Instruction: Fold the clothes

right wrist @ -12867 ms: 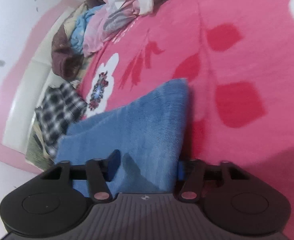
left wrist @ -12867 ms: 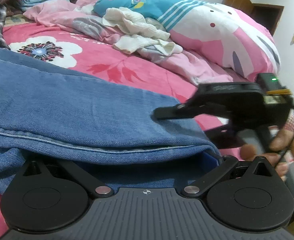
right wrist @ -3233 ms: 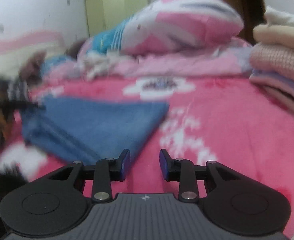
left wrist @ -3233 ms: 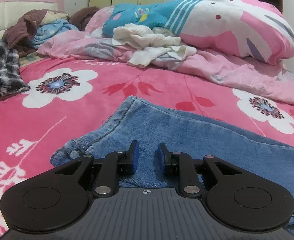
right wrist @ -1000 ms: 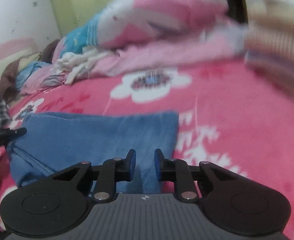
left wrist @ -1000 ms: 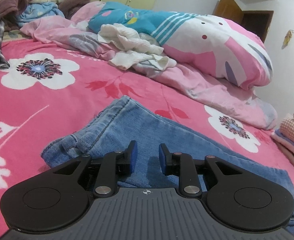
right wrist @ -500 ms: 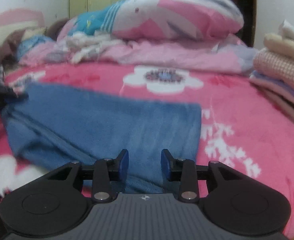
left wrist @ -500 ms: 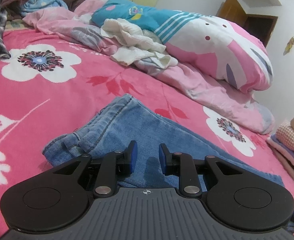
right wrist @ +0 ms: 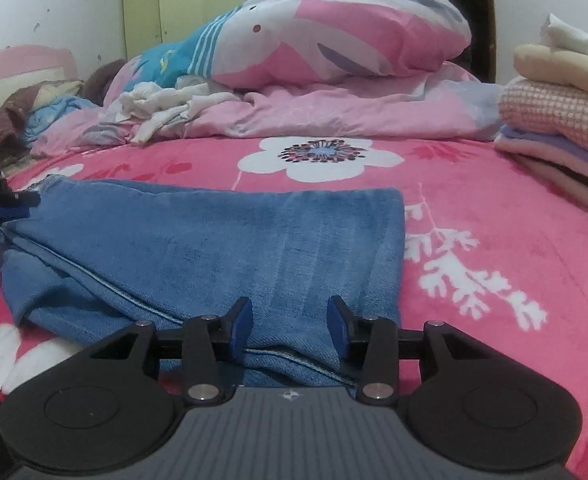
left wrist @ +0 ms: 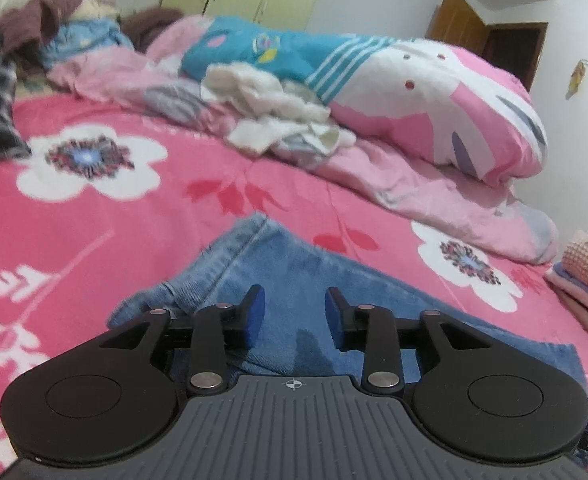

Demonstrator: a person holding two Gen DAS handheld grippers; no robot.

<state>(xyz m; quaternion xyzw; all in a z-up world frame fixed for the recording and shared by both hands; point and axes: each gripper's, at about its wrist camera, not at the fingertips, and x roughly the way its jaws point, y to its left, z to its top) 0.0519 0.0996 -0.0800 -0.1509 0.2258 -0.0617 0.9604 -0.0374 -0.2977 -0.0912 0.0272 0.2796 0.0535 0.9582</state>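
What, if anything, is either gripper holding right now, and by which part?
Nothing is held. The left gripper and right gripper have just been opening, jaws apart over the folded jeans, whose denim lies between the pads unpinched.

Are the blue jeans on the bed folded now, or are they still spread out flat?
Folded. The jeans lie as a compact rectangle on the pink blanket, with doubled layers showing along the near edge.

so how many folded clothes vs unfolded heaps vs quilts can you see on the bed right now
Folded jeans: 1
Stack of folded clothes, its layers too close to count singly: 1
Loose white garment heap: 1
Mixed brown, blue and plaid heap at the headboard: 1
Rolled quilt: 1
Total: 5
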